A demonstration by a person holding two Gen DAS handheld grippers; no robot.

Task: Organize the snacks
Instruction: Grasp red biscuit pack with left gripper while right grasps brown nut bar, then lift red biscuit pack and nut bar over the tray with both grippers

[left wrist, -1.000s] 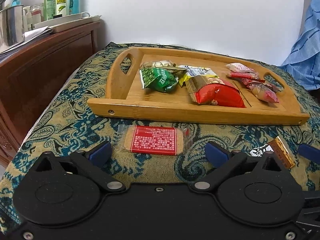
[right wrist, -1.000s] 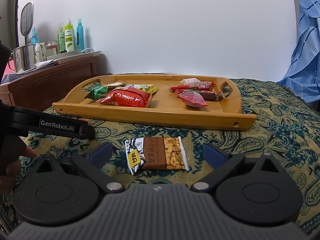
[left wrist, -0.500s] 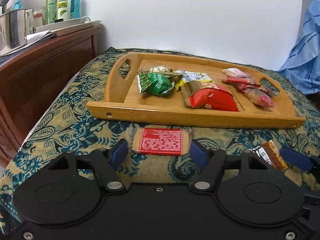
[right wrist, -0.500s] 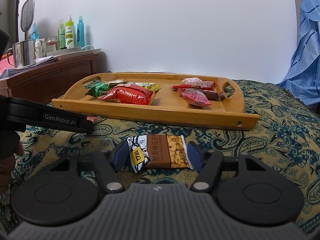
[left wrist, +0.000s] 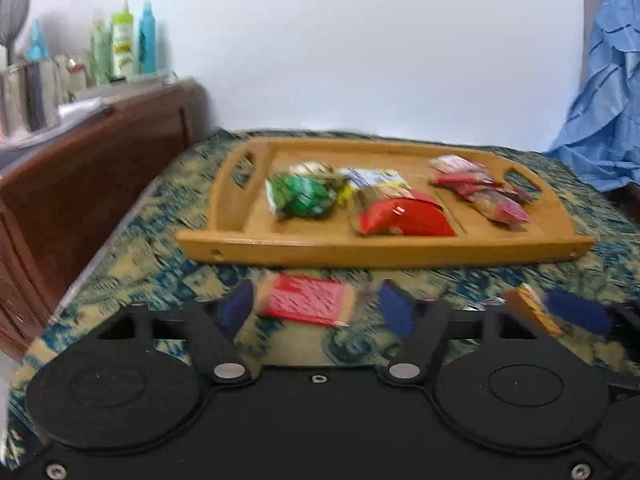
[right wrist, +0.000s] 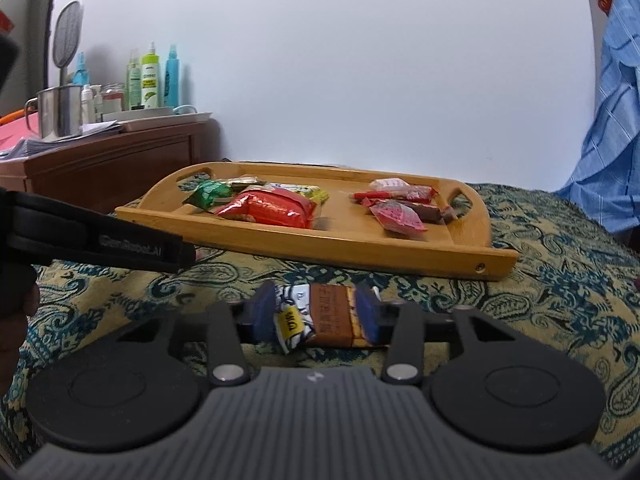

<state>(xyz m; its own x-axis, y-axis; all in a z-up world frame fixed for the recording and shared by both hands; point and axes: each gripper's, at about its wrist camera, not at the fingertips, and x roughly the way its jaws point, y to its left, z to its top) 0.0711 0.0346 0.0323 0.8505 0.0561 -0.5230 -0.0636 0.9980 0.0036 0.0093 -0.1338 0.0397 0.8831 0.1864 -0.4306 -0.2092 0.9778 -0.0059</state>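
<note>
Lettering "GenRobot.AI" on left claw's (left wrist: 316, 310) arm. Right claw (right wrist: 316, 312) pinching brown peanut bar (right wrist: 320, 316); left claw, just reopening slightly, bracketing red-labelled cracker pack (left wrist: 306, 300), contact unclear through blur. Wooden tray (right wrist: 360, 248) of snacks just beyond, on patterned bedspread (right wrist: 540, 280).

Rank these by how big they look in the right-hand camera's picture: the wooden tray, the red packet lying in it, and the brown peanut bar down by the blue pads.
1. Wooden tray, by far the largest.
2. Red packet.
3. Brown peanut bar, which is much nearer the camera, so ranks 2 and 3 are unsure.
</note>
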